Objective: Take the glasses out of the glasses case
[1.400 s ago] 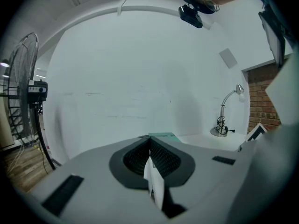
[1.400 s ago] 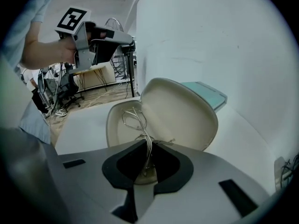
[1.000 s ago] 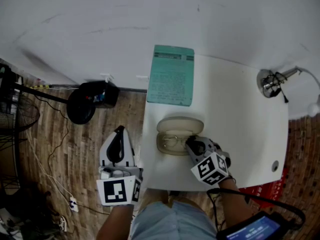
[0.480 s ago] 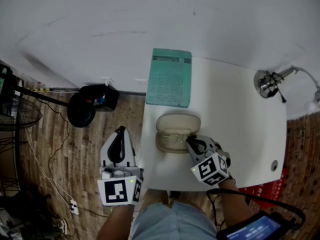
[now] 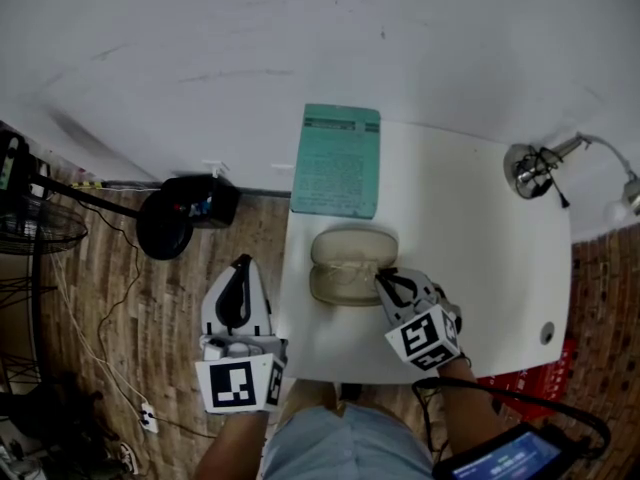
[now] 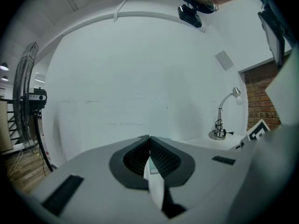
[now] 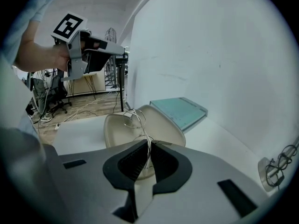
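Beige glasses case (image 5: 345, 266) lies open on the white surface (image 5: 480, 268) in the head view, near a teal pad (image 5: 337, 160), with a desk lamp (image 5: 530, 168) at the far right corner. The right gripper (image 5: 384, 281) reaches to the case's right end; the left gripper (image 5: 241, 261) hangs beside the surface, over the wooden floor (image 5: 130, 298).

Left gripper view: the left gripper (image 6: 149, 141) has its jaws clenched together with nothing between them, facing a white wall (image 6: 140, 78) and the lamp (image 6: 223, 118).

Right gripper view: the right gripper (image 7: 149, 147) has its jaws grasping the thin wire frame of the glasses (image 7: 135, 119), which stand over the hollow of the open case (image 7: 114, 129). The pad (image 7: 180, 110) lies beyond.
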Available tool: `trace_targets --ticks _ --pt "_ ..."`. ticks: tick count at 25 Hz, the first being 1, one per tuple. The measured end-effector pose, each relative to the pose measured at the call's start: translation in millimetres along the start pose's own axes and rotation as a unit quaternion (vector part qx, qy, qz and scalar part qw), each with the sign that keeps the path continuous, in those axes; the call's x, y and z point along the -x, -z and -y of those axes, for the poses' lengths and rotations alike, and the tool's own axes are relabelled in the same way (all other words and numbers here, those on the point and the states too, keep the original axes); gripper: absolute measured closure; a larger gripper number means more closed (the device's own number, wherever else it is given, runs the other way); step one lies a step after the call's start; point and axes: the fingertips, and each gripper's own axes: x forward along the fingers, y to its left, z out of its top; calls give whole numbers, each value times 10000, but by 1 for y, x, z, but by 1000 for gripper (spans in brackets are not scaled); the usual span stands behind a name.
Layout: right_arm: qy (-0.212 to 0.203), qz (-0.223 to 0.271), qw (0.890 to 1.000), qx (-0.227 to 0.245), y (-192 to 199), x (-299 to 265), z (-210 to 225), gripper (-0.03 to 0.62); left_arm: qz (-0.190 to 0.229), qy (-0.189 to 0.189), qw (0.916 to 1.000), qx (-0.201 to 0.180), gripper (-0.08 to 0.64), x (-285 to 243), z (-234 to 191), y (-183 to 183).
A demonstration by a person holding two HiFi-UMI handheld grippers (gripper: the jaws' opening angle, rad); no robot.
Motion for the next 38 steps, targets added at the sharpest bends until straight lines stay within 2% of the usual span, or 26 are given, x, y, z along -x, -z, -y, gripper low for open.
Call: trace_targets --ticks 6,21,29,38 --pt "205 178 9991 -313 -6 7 12 552 87 22 9999 -44 554 2 4 -8" --pt "757 1049 9896 -628 -50 58 40 552 414 215 9987 -201 554 17 29 -40" --pt "1147 1521 9763 -1029 -69 97 53 552 670 357 9967 -271 554 30 45 -65" --pt "1625 2207 9538 -1231 -98 160 64 552 936 566 9935 -308 554 51 68 -86"
